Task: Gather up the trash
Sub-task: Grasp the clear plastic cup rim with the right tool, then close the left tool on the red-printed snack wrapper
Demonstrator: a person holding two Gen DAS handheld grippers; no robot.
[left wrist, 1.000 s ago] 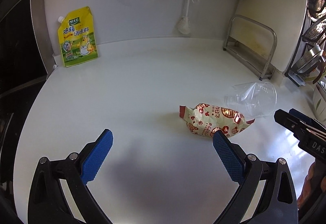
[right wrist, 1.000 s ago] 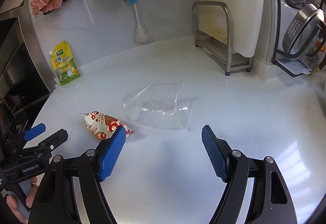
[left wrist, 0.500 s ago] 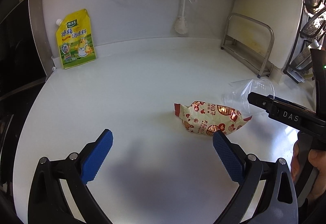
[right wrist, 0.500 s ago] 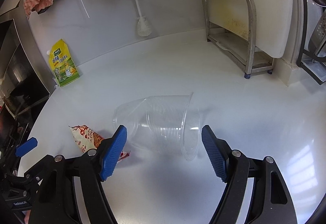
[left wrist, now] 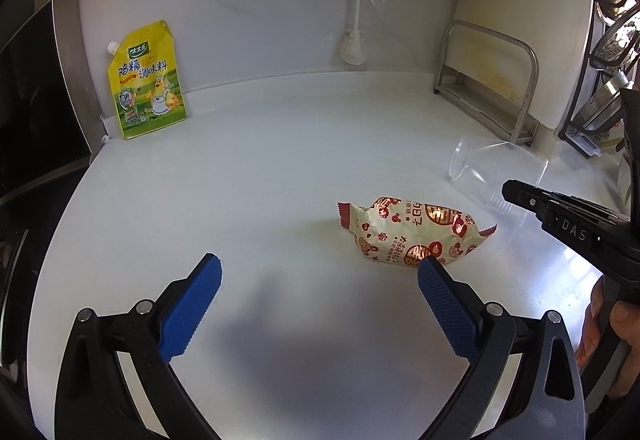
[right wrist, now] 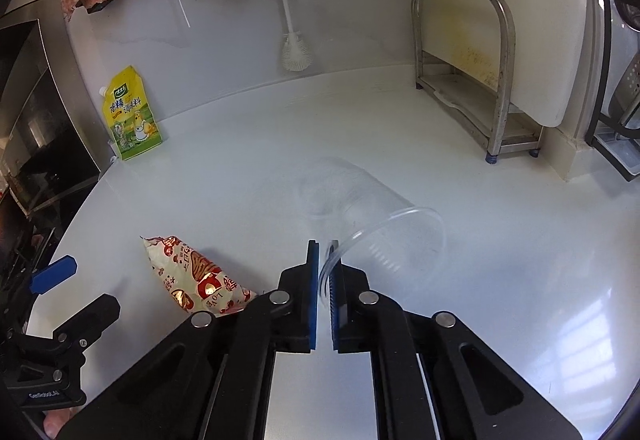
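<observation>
Right tongs [right wrist: 325, 268] are clamped on the rim of a clear plastic cup [right wrist: 372, 220], one blue pad inside the mouth and one outside. The cup lies on its side on the white bench [right wrist: 500, 240] with its mouth toward the camera, which is presumably why the thin rim, the nearest edge, was chosen for the grip. Left tongs [left wrist: 320, 280] stand wide apart and empty, low over the bench, with the red-and-cream snack wrapper [left wrist: 412, 232] lying just beyond the right-hand pad [left wrist: 440, 292]. That open stance suits a pickup of the wrapper as the second piece of trash, though it is not yet between the pads. Wrapper and cup lie near each other at mid-bench. Against the back wall a yellow seasoning pouch [left wrist: 146, 79] stands upright and a bottle brush [right wrist: 290, 27] hangs, both well apart from the trash; a metal rack [right wrist: 480, 79] occupies the far right corner. No bin is visible in either view.
</observation>
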